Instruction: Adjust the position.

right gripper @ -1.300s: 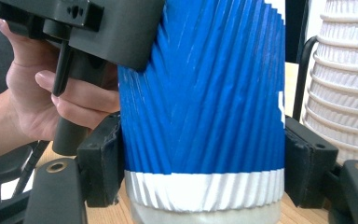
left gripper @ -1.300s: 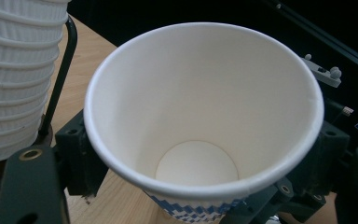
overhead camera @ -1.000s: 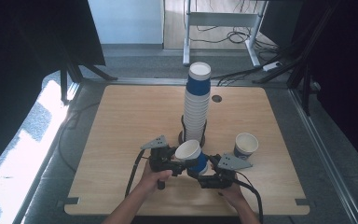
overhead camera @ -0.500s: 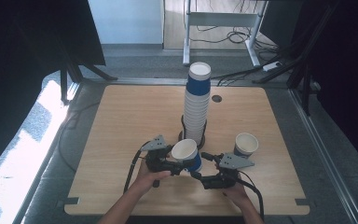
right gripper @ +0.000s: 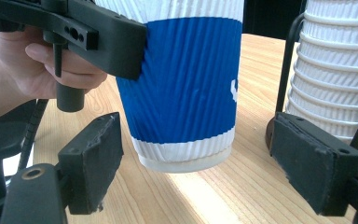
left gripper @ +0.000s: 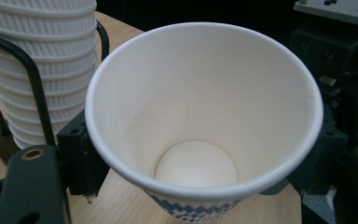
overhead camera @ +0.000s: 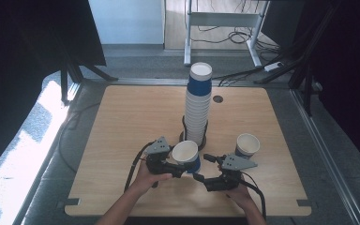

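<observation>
Left tongs (overhead camera: 183, 165) grip a paper cup (overhead camera: 185, 154) before the cup stack (overhead camera: 198, 105); right tongs (overhead camera: 205, 169) have just been opening beside it

A tall stack of cups (overhead camera: 198, 105) stands in a wire holder (overhead camera: 193, 138) near the middle of the table (overhead camera: 122, 122). A paper cup (overhead camera: 186, 156) sits in front of it. Another cup (overhead camera: 247, 145) stands to the right, well apart.

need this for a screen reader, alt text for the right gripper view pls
A blue and white ribbed paper cup hangs just above the wooden table, clamped by the left claw. The right claw stands open around the cup's base, pads clear. A stack of white cups stands at right.
</observation>
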`<state>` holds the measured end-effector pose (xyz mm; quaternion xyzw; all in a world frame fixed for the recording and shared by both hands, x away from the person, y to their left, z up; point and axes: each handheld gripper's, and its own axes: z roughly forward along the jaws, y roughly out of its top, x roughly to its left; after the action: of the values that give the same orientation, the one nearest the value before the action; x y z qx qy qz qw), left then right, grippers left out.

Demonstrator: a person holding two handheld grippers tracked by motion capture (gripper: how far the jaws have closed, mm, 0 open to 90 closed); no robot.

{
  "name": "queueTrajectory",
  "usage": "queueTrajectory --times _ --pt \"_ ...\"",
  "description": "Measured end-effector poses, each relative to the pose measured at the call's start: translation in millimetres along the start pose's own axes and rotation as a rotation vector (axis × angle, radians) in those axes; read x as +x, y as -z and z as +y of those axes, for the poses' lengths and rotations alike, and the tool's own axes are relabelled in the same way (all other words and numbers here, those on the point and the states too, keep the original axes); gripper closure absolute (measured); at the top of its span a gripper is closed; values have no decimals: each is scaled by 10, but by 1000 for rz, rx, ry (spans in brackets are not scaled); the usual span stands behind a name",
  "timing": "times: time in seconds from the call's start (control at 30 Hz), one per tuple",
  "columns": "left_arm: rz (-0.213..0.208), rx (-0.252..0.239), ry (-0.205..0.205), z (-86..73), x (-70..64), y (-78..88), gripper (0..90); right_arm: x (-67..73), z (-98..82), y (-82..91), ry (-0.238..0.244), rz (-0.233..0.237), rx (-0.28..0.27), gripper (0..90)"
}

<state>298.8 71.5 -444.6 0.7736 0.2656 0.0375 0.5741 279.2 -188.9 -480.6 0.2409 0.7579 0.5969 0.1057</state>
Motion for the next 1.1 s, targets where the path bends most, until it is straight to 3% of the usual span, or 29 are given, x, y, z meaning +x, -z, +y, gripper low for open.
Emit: queueTrajectory --times 0.47,0.73,1.1 --pt "41 47 -73 63 -55 -10 207 -2 22 50 9 10 7 173" --pt "62 95 -138 119 -112 -41 207 35 61 47 32 23 31 161" --pt "81 181 -260 174 -236 -118 206 89 97 -1 74 22 64 154"
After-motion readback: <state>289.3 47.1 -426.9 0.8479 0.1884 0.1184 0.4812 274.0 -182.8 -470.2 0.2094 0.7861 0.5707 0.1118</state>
